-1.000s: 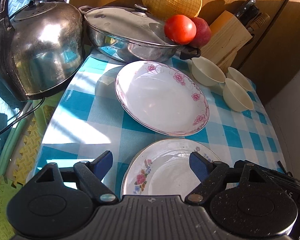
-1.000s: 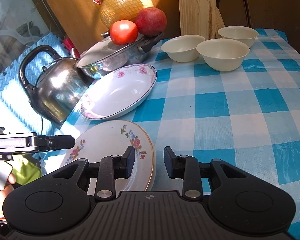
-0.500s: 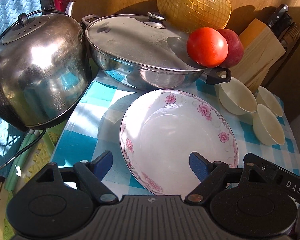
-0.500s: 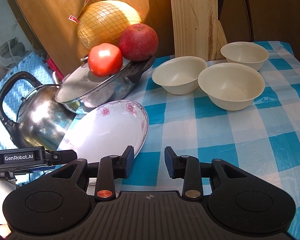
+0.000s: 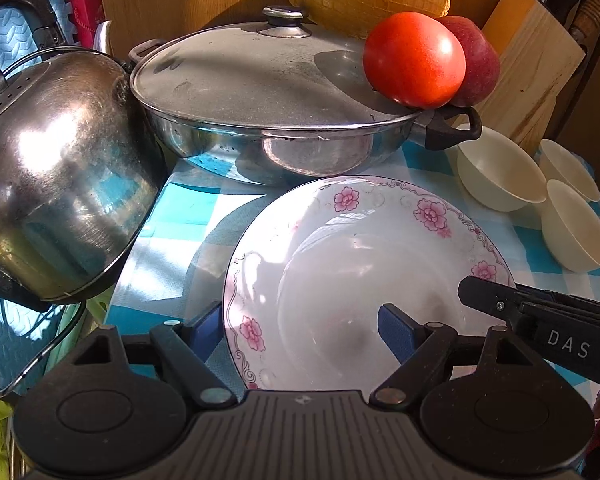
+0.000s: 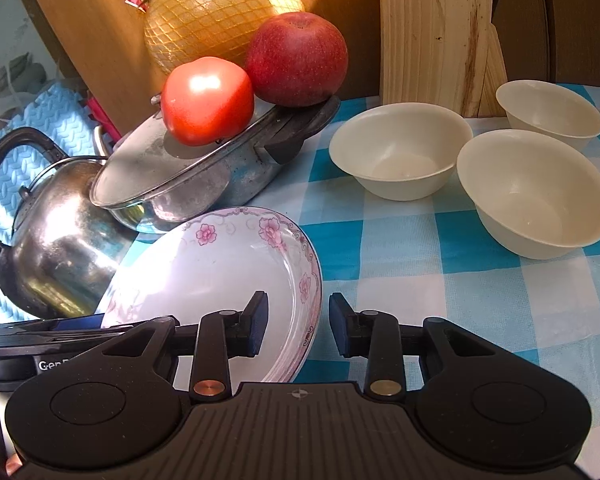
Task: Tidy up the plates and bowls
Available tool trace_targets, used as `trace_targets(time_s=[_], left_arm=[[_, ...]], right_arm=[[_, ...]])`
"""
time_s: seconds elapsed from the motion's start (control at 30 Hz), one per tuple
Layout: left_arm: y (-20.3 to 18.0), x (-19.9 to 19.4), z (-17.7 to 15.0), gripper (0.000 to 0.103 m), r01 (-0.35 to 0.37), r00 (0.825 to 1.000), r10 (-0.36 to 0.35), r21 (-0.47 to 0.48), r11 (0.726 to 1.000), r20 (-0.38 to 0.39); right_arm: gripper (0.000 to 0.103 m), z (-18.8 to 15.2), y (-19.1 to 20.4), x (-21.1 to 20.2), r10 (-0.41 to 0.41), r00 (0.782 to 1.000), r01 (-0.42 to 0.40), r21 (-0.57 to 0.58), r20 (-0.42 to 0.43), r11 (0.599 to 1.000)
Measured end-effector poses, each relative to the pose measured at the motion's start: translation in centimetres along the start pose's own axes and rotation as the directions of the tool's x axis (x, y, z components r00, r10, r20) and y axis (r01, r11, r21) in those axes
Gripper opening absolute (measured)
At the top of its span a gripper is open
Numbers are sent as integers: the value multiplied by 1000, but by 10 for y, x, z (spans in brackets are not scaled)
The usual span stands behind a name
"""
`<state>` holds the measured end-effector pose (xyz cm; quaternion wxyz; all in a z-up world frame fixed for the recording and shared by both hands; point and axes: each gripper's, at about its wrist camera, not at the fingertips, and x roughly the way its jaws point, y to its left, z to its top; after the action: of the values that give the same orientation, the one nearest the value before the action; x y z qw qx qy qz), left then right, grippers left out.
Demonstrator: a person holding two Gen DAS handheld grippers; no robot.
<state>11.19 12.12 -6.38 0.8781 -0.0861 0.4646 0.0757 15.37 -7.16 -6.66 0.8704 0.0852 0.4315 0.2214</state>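
Observation:
A deep white plate with pink flowers lies on the blue-checked tablecloth; it also shows in the right wrist view. My left gripper is open, one finger on each side of the plate's near-left rim. My right gripper is open, its fingers straddling the plate's right rim. Three cream bowls stand apart at the back right.
A lidded steel pan stands right behind the plate, with a tomato and an apple on it. A steel kettle is at the left. A netted pomelo and a wooden knife block stand at the back.
Both grippers have moved forward to the pink-flowered plate, which now fills the near view. The second flowered plate near the front has dropped out of sight. Both grippers stay open.

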Motion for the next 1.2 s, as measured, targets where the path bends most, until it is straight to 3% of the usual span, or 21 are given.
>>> trace_targets(time_s=[0.43,0.63,0.9,1.0,1.07,1.2], left_arm=[[-2,13,6,72,-4,1000,4,5,1000,-9],[-4,12,4,73,10,1000,-9,21,1000,-9],[-28,12,3,72,78,997,-75,94,992,-36],[-26,13,7,73,64,998,-63,76,995,-26],[-25,17,8,75,48,999,-46,68,997,-29],[-30,19,9,75,56,998,-54,88,995,-25]], right_arm=[[29,2,-2,15,-6,1000,5,-10,-19,1000],[29,2,-5,13,13,1000,-14,-5,-26,1000],[29,-3,-23,-4,-41,999,41,13,-8,999],[38,-3,-31,-7,-12,1000,13,43,-16,999],[52,-5,-32,-9,12,1000,-11,46,-13,999],[52,-9,-23,-6,-12,1000,12,-27,0,1000]])
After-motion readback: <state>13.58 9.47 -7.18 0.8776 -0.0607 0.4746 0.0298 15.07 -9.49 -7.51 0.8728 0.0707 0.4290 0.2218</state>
